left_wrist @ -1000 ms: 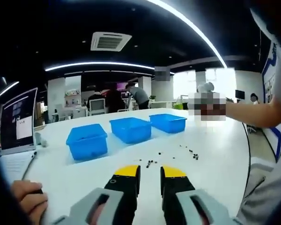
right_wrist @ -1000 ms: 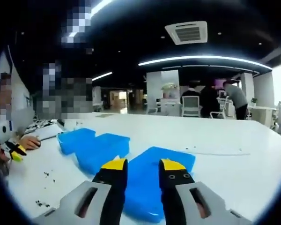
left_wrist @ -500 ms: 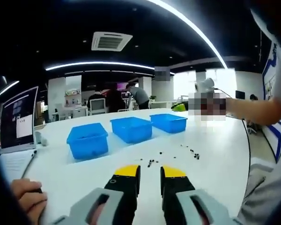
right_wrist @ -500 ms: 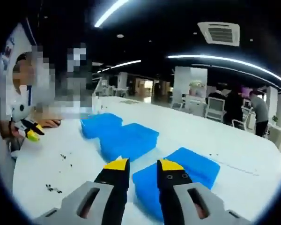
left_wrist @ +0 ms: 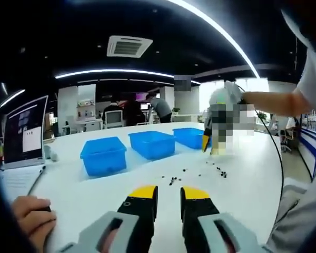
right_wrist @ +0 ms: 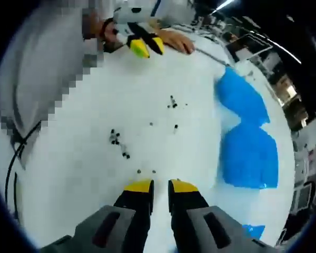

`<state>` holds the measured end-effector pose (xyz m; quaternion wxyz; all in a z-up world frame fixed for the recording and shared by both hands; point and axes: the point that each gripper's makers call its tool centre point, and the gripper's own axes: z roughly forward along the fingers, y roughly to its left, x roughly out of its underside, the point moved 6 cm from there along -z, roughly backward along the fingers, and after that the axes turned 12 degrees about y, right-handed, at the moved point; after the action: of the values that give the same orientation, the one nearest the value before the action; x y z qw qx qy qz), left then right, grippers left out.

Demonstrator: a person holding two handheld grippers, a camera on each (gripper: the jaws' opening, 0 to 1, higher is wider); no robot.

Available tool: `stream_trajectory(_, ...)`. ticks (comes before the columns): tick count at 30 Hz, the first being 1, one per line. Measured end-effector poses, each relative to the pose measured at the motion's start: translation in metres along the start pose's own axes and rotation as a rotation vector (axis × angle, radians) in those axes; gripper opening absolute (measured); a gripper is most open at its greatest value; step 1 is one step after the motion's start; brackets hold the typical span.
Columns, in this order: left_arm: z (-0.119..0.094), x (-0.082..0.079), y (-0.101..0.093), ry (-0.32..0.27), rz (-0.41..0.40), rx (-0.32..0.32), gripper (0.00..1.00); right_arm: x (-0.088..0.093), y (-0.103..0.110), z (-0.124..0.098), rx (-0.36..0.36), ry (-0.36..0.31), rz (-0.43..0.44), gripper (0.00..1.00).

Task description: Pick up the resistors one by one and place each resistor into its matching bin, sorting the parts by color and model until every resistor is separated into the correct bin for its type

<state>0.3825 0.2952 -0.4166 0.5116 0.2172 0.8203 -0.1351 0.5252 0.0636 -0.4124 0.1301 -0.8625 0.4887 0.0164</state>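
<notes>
A: What could go wrong from here?

B: The right gripper hangs over the white table, jaws a narrow gap apart with nothing between them. The resistors are tiny dark specks, some bunched at centre left of the right gripper view, two just above the yellow tips. My guess is a closing pinch could take two at once, or skid one across the smooth top.

A: And the other tool?

B: The left gripper sits low at the bottom of its view, jaws slightly parted, empty too. The same resistors lie just beyond its tips.

A: Where do they go?

B: Three blue bins in a row at mid-frame in the left gripper view, well apart from the parts. Sorting by colour at that size invites a wrong bin, I'd say.

A: The room?

B: A hand rests at lower left by a notebook, a monitor behind. Farther back are office chairs, people standing, ceiling light strips and an air vent.
</notes>
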Motion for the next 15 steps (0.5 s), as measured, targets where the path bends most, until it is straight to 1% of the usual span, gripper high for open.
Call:
stream_trajectory(2, -0.002, 0.000, 0.002, -0.001, -0.002, -0.006, 0.20, -0.005, 0.000, 0.003, -0.034, 0.023, -0.069, 0.14)
stream_trajectory(3, -0.002, 0.000, 0.002, -0.001, -0.002, -0.008, 0.20, -0.006, 0.000, 0.004, -0.039, 0.029, -0.082, 0.14)
stream_trajectory(5, -0.004, 0.000, 0.004, -0.003, -0.004, -0.015, 0.20, -0.009, -0.001, 0.007, -0.065, 0.082, -0.160, 0.14)
stream_trajectory(6, -0.005, 0.000, 0.005, -0.004, -0.005, -0.018, 0.20, -0.010, -0.002, 0.009, -0.074, 0.098, -0.183, 0.14)
stream_trajectory(7, -0.005, 0.000, 0.005, -0.004, -0.005, -0.020, 0.20, -0.010, -0.003, 0.010, -0.081, 0.109, -0.198, 0.14)
stream_trajectory(13, -0.007, 0.002, 0.009, 0.000, -0.011, -0.031, 0.20, -0.020, 0.000, 0.017, -0.138, 0.113, -0.263, 0.13)
stream_trajectory(15, -0.007, 0.001, 0.010, -0.002, -0.011, -0.034, 0.20, -0.018, 0.000, 0.019, -0.146, 0.129, -0.272, 0.07)
